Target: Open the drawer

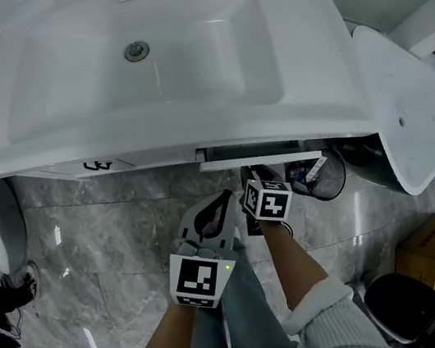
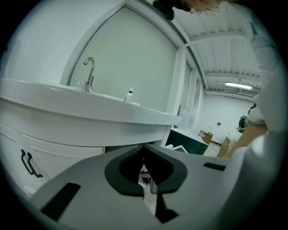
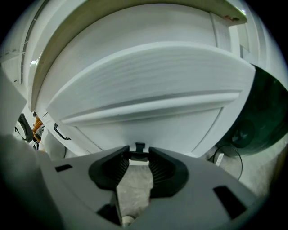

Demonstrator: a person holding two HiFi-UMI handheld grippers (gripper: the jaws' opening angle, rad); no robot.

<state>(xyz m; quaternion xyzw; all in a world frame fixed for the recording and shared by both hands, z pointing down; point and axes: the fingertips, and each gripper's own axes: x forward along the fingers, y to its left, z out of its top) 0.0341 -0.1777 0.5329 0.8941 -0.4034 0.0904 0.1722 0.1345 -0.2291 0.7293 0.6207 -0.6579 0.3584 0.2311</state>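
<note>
- Drawer (image 1: 260, 155) sits just under the sink (image 1: 311, 69) rim, its front standing slightly out.
- Right gripper (image 3: 138, 155) grips the drawer's black handle (image 3: 140, 147) between its tips, jaws partly apart.
- Left gripper (image 2: 145, 149) hangs back from the drawer, tips together, empty.

Smooth white-lacquered drawer (image 1: 260, 156), glossy ceramic basin (image 1: 142, 74), polished stone floor (image 1: 105, 247).

The sink basin (image 1: 154, 143) hides most of the drawer (image 1: 260, 156), and the right hand-held gripper (image 3: 139, 157) half covers its handle (image 3: 140, 147).
</note>
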